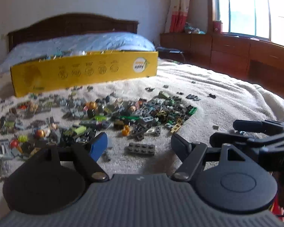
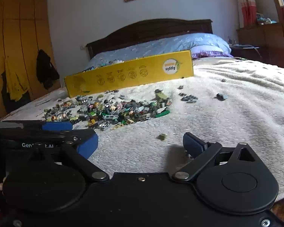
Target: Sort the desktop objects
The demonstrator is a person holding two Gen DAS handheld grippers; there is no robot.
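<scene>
A heap of small toy bricks (image 1: 104, 113) (image 2: 113, 111) lies spread over the cream blanket (image 1: 208, 98), in front of a long yellow cardboard box (image 1: 85, 71) (image 2: 130, 75). My left gripper (image 1: 140, 147) is open low over the blanket. A dark grey studded brick (image 1: 141, 149) lies flat between its fingers, clear of both pads. My right gripper (image 2: 141, 144) is open with nothing between its fingers, and a small olive piece (image 2: 162, 136) lies just ahead of it. Each gripper shows in the other's view: the right gripper (image 1: 223, 132), the left gripper (image 2: 73, 129).
A few stray dark pieces (image 2: 189, 98) lie right of the heap. Blue pillows (image 1: 104, 41) and a dark headboard (image 2: 151, 30) stand behind the box. A wooden cabinet (image 1: 236, 53) runs under the window on the right. A wardrobe (image 2: 19, 47) with hanging clothes stands left.
</scene>
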